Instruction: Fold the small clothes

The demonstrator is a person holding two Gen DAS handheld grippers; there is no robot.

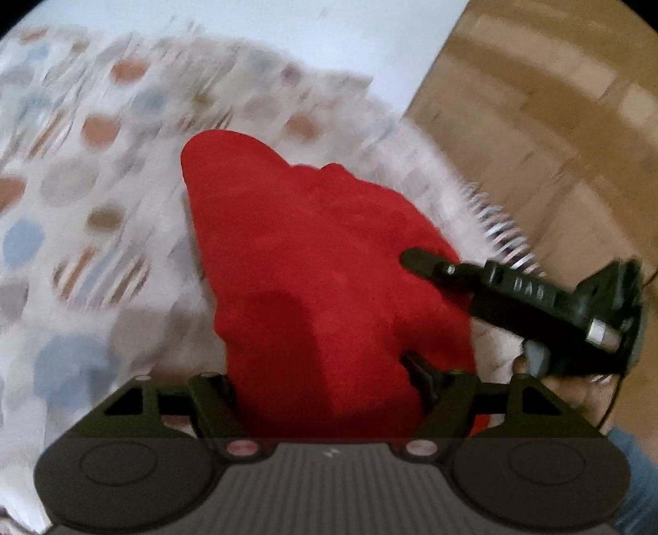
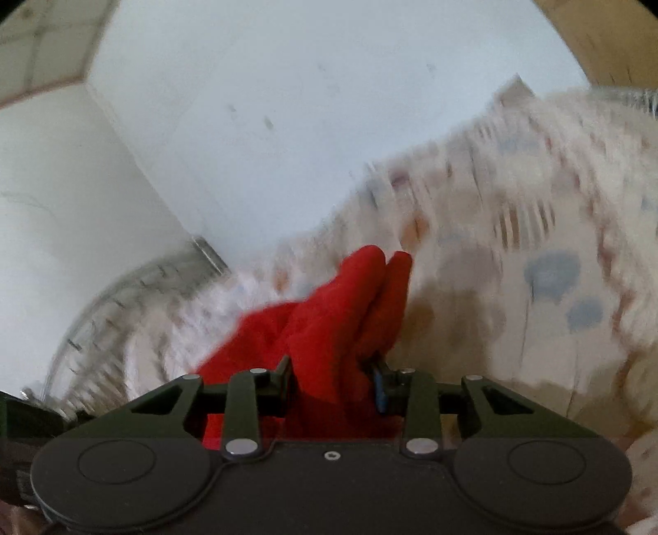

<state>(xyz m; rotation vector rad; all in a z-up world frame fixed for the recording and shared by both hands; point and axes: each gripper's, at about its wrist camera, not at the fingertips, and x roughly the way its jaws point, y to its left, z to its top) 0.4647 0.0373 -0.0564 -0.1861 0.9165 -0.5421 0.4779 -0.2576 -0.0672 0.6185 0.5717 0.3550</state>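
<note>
This looks like a home. A white surface [image 1: 288, 29] carries a blanket [image 1: 82, 164] printed with blue, orange and grey dots. Beside the surface lies a wood-plank floor [image 1: 534, 103], and beyond its far corner a pale marbled floor [image 2: 61, 197].

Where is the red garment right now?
The red garment hangs bunched between both sets of tongs, gripped by the right tongs and filling the left tongs, above the dotted cloth near the table's edge.
</note>
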